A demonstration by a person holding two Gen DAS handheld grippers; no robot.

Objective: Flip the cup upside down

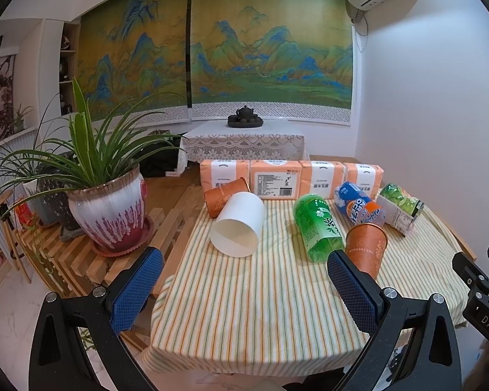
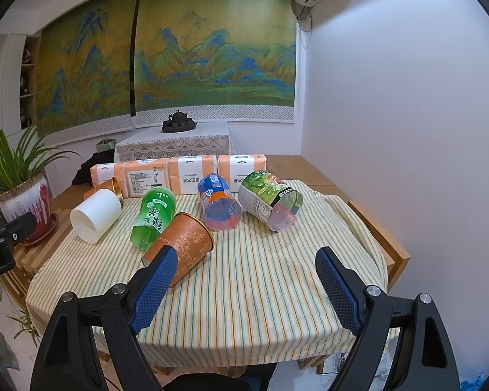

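Observation:
Several cups lie on their sides on the striped tablecloth. A white cup lies left of centre, its open mouth toward me. An orange patterned cup lies nearer, just beyond my right gripper's left finger. Another orange cup lies behind the white one. My left gripper is open and empty above the table's near edge. My right gripper is open and empty, to the right of the near orange cup.
A green cup, a blue-orange cup and a green-labelled cup lie further back. Orange tissue packs line the far edge. A potted plant stands left of the table. A white wall is on the right.

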